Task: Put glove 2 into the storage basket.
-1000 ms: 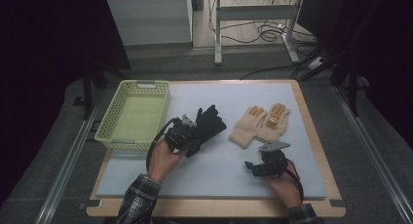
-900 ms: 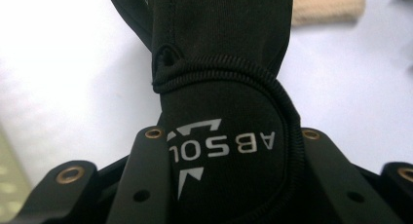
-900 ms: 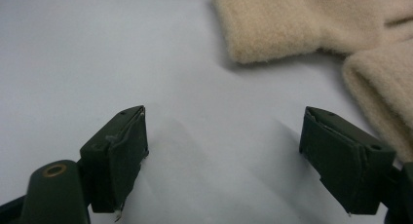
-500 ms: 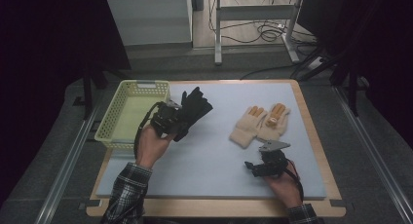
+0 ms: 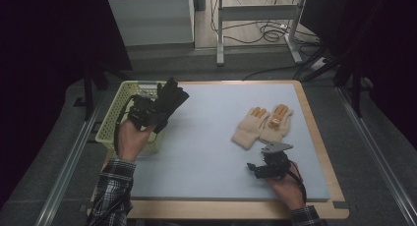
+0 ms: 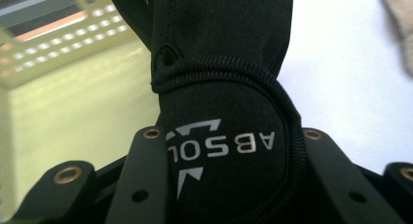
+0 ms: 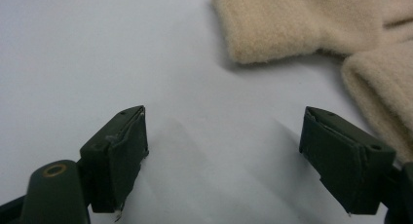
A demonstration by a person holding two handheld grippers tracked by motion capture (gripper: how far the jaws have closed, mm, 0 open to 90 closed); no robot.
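- High view: your left gripper (image 5: 147, 113) has its fingers clamped on the black glove (image 5: 169, 100), held over the near corner of the yellow-green basket (image 5: 110, 127); the drop is not yet made. The beige gloves (image 5: 260, 125) lie untouched on the counter (image 5: 206, 152).
- Left gripper view: the glove's cuff (image 6: 229, 156) sits clamped between the fingers, basket floor (image 6: 73, 117) beyond it.
- Right gripper view: your right gripper (image 7: 224, 151) rests with fingers apart and empty, the beige gloves (image 7: 272, 29) just ahead; nothing blocks the approach.
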